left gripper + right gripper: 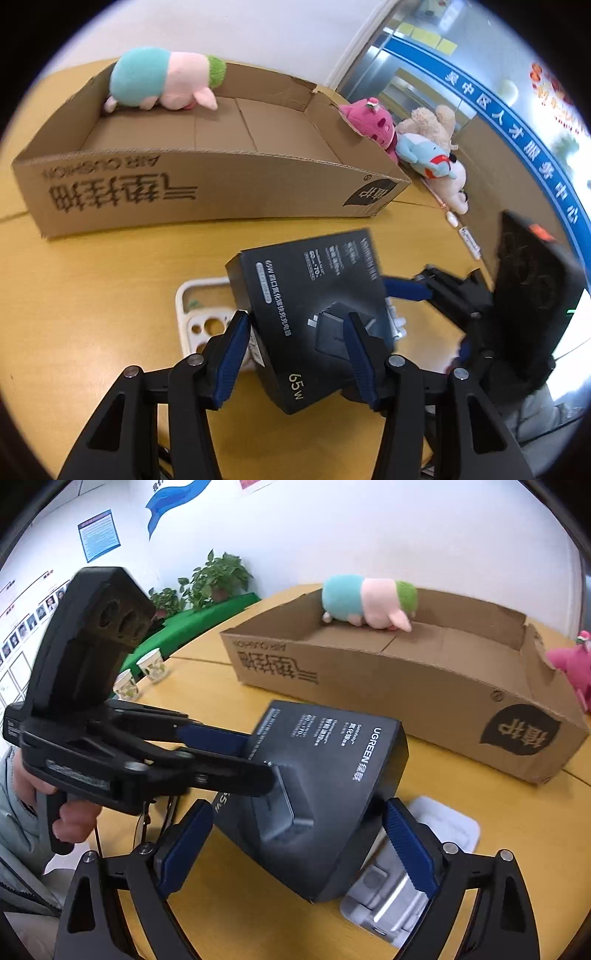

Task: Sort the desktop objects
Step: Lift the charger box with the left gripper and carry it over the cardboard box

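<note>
Only from the left wrist: a phone case (197,314) under the black charger box (314,288) and a heap of plush toys (424,147) past the carton's (207,184) end. Only from the right wrist: a white tray (447,827) beneath the box, paper cups (151,666), a hand (55,805) on the other handle. Left gripper (295,325) half closed, pads pressed on the tilted box near its corner. Right gripper (297,805) spread wide astride the same box; contact impossible to tell. Bare table (110,277) between box and carton; inside the carton only a plush pig (162,79) at the far wall.
</note>
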`<action>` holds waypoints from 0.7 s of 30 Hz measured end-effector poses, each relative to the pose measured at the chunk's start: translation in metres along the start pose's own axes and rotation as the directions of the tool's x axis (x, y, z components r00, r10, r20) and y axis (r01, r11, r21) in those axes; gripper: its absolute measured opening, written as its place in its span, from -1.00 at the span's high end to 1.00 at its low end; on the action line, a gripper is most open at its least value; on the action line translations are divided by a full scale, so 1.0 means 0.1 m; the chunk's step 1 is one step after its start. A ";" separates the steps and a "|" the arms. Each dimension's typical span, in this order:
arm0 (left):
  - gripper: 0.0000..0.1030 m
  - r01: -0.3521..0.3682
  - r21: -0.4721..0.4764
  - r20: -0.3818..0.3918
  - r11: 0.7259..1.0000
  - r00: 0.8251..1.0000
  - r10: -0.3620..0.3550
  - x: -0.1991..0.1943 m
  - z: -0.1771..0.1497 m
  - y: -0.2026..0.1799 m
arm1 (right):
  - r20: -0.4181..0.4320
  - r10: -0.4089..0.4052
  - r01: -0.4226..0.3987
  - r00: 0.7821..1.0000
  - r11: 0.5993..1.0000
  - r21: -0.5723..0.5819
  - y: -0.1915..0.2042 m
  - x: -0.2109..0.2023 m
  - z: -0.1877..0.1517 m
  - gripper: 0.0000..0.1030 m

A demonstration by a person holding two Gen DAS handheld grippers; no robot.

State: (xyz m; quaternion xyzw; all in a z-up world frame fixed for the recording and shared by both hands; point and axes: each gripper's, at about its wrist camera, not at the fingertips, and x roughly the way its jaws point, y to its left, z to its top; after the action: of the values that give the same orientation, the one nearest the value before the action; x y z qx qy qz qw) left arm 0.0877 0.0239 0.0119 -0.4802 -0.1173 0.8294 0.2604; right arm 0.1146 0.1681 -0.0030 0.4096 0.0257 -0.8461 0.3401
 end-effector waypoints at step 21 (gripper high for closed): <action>0.13 -0.049 -0.034 0.114 0.998 0.992 0.053 -0.23 0.08 0.01 | 0.028 -0.053 0.055 0.998 0.994 -0.097 0.19 0.00 0.03 -0.63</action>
State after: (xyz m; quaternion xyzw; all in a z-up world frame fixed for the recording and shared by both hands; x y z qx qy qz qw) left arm 0.0897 0.0108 0.0328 -0.4387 -0.1325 0.8600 0.2245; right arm 0.1235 0.1527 0.0030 0.3808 0.0739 -0.8578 0.3371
